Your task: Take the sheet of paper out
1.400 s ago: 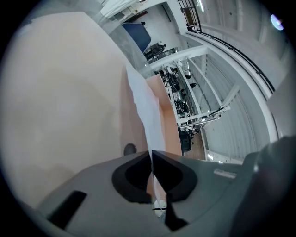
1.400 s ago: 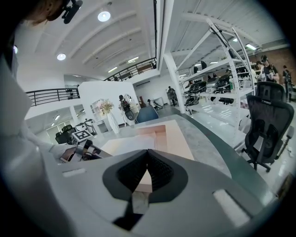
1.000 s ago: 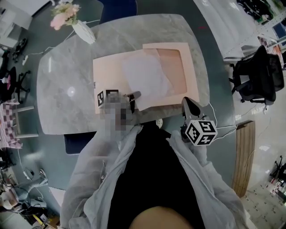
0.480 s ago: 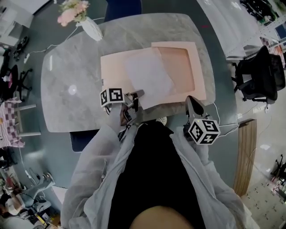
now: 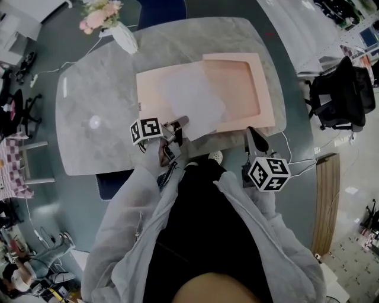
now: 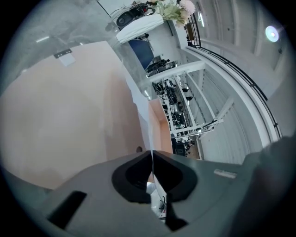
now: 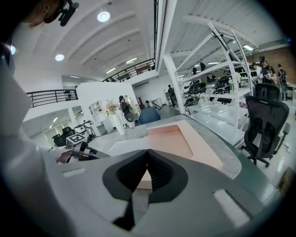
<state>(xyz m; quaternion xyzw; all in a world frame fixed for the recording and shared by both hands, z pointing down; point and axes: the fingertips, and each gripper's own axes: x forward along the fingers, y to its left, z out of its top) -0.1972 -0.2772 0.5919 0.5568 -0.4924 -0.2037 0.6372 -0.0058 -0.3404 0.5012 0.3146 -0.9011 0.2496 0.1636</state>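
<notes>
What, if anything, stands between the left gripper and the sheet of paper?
Nothing visible: the left gripper is shut on the near corner of the sheet of paper, which lies uncovered atop the pink tray.

left gripper (image 5: 179, 125), right gripper (image 5: 254, 135): 2 | sheet of paper (image 5: 190, 96): 1 | pink panels (image 5: 235, 89): 2, possibly joined | vase (image 5: 122, 37): 1

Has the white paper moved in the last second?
Yes. The paper has slid left, farther out of the pink tray, pinched by the left gripper.

Flowers (image 5: 95, 18) cropped by top edge, corner of paper (image 5: 189, 94) seemingly hidden under left tool (image 5: 180, 124)
</notes>
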